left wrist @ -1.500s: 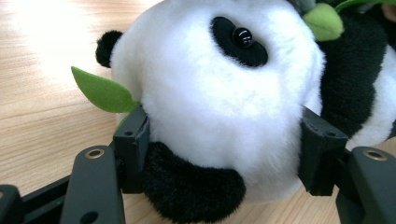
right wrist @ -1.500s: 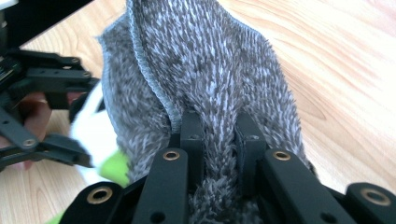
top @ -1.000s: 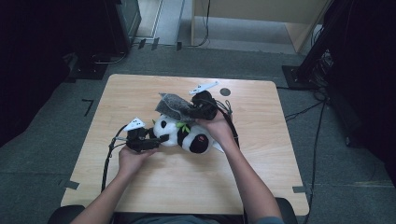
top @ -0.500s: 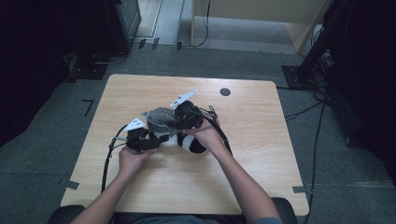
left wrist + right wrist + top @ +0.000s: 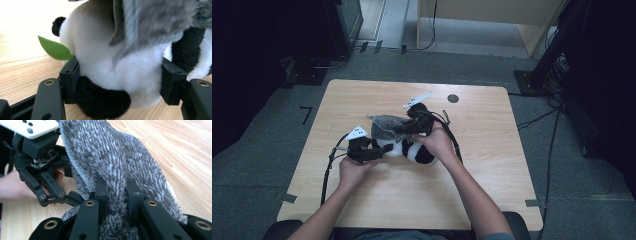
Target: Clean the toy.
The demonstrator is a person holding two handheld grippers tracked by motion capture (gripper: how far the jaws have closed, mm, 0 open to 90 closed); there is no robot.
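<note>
A black-and-white panda plush [image 5: 414, 150] lies on the wooden table [image 5: 492, 190] near its middle. My left gripper [image 5: 379, 151] grips it from the left. In the left gripper view both pads press into the panda's white body [image 5: 105, 62], one on each side of my left gripper [image 5: 121, 78], and a green felt leaf [image 5: 53, 48] sticks out at the left. My right gripper [image 5: 406, 129] is shut on a grey fluffy cloth [image 5: 387, 126] just behind the panda. In the right gripper view the cloth [image 5: 112, 157] is pinched between the jaws of my right gripper [image 5: 117, 192]. It hangs over the top of the panda [image 5: 155, 22].
A small dark round mark [image 5: 453, 98] sits near the table's far edge. Cables trail from both grippers across the table, the right one [image 5: 455, 142] looping beside the right hand. Dark equipment and floor cables surround the table.
My right gripper has carried the grey cloth leftward and down, from behind the panda's right side to over its top. The left gripper and the panda have stayed put.
</note>
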